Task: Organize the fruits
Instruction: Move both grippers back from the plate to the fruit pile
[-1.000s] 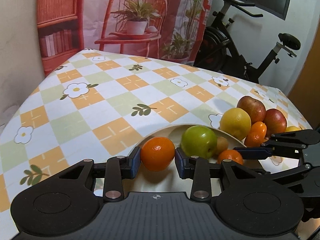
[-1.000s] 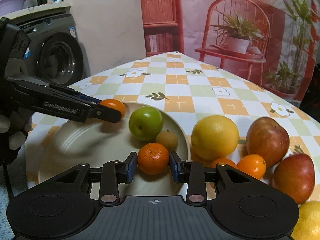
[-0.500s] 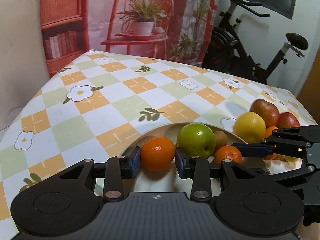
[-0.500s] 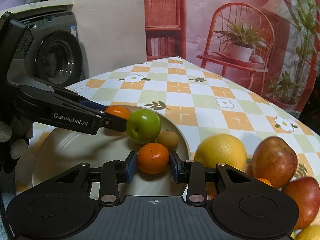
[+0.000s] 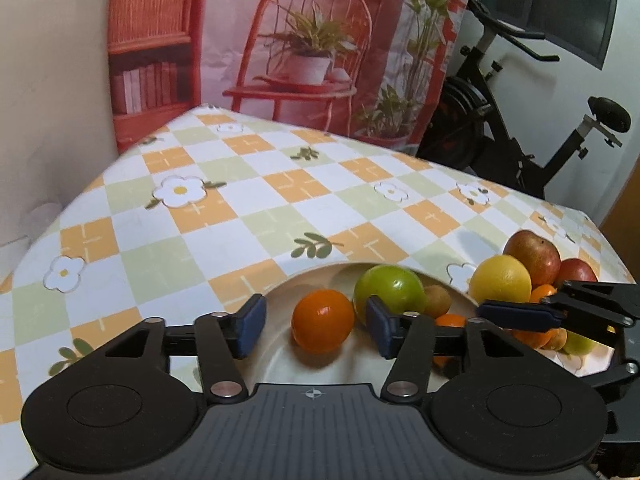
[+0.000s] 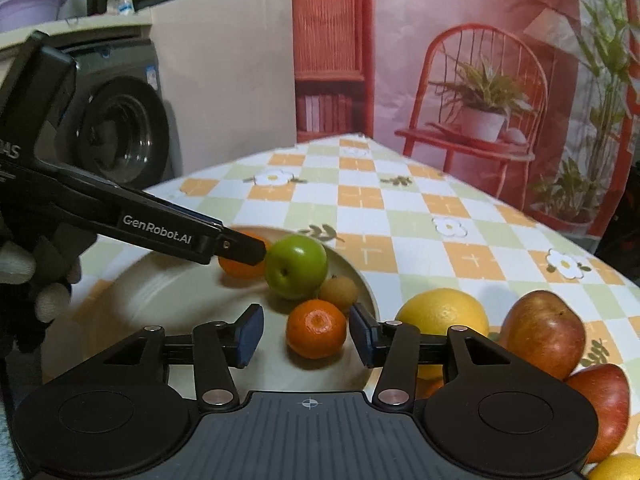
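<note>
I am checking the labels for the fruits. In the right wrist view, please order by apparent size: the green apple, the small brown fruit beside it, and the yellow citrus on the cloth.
1. yellow citrus, though partly hidden and nearer, so unsure against the apple
2. green apple
3. small brown fruit, clearly smallest

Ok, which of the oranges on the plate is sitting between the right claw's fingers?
The orange at the plate's near edge, stem dimple facing up, in front of the green apple. The other orange lies farther back, under the left claw.
</note>
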### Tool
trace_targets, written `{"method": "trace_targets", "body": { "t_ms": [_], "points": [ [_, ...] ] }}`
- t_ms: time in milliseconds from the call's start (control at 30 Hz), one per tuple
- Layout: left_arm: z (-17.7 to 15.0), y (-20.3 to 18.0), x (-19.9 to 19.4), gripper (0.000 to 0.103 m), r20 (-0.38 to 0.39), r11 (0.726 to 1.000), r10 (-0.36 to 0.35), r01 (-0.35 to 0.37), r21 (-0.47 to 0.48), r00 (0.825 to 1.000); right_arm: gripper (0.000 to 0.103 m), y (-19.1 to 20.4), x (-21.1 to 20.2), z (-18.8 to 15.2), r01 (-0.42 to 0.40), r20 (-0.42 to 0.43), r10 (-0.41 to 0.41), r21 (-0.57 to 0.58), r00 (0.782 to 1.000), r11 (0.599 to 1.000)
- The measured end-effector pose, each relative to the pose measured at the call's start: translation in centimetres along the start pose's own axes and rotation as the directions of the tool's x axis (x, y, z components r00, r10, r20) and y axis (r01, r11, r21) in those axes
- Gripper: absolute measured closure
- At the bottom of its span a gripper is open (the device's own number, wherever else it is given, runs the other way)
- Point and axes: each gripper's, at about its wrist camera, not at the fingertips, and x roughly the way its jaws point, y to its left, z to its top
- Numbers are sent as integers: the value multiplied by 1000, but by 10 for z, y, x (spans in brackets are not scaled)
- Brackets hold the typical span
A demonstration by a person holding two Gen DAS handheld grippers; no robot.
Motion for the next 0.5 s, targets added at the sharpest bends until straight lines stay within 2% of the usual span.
{"method": "trace_targets", "body": {
  "t_ms": [233, 433, 500],
  "points": [
    [4, -13, -16, 44, 39, 999, 32, -32, 2, 999, 59, -16, -46, -16, 64, 103, -72, 79, 992, 995],
    [4, -39, -31, 44, 76, 999, 29, -32, 33, 997, 59, -46, -90, -46, 150, 158, -180, 182, 971, 972],
    [3, -51, -35, 44, 86, 998, 19, -23, 50, 996, 59, -53, -104, -61, 210, 171, -245, 200, 954, 957]
  ]
}}
